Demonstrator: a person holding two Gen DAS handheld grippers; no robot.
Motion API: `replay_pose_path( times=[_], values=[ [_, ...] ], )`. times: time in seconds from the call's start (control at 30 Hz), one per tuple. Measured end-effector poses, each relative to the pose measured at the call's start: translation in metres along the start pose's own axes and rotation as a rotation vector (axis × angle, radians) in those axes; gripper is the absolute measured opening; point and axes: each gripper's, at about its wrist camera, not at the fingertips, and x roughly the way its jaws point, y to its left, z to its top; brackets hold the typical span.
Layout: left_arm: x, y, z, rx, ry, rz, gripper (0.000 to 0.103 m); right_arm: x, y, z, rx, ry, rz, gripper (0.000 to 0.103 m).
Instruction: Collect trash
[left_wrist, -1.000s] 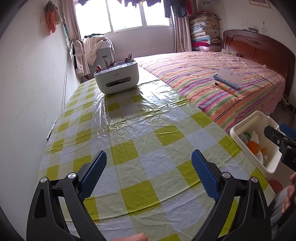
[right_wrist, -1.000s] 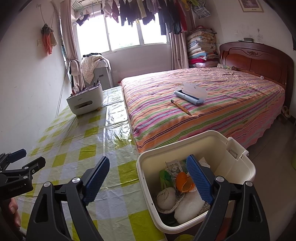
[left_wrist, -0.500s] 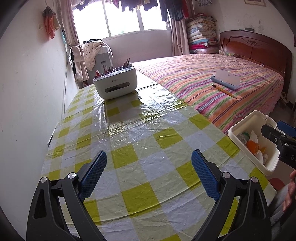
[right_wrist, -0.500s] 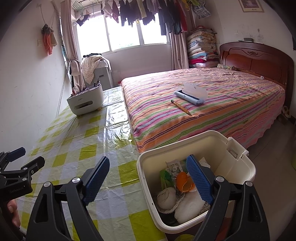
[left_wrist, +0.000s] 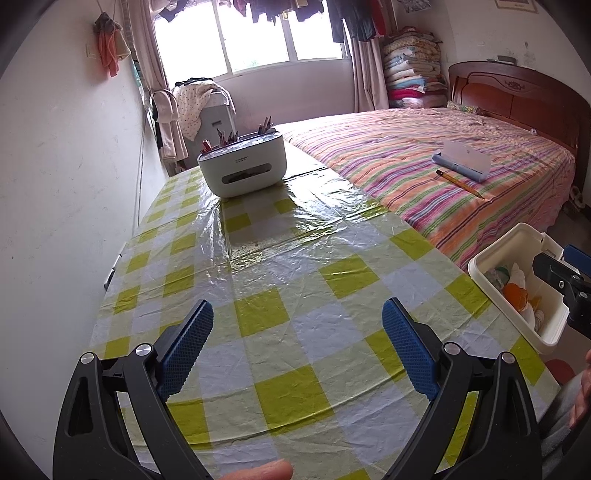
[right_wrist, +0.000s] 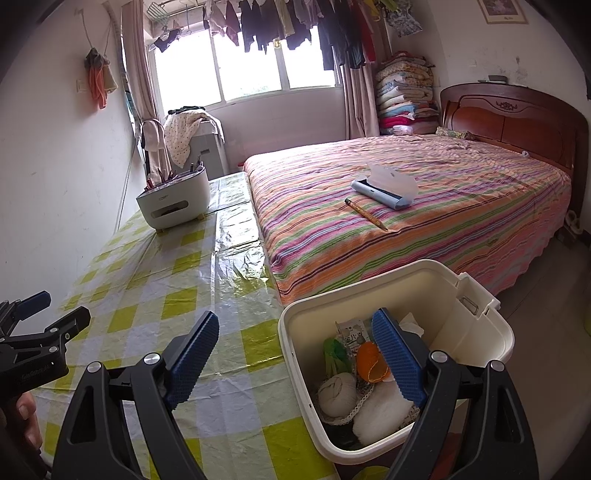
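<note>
I see one bin (right_wrist: 476, 295) holding orange peel (right_wrist: 371, 363), tissue, wrappers; one organizer (left_wrist: 242, 168); both my grippers, left (left_wrist: 297, 343) and right (right_wrist: 295, 354), wide, empty.

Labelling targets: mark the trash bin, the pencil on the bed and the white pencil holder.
trash bin (right_wrist: 476, 314), right wrist view, on its inner far wall.
pencil (right_wrist: 365, 214), right wrist view, mid-shaft.
pencil holder (left_wrist: 242, 166), left wrist view, on its front face.
</note>
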Motion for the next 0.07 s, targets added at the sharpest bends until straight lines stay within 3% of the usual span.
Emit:
replay_pose_path(
  times=[0.07],
  values=[
    [0.0001,0.0019,-0.0005,-0.002,0.001,0.004,0.091,0.0003,0.0026,-0.0003,-0.003,0.003,0.004,0.083]
  ],
)
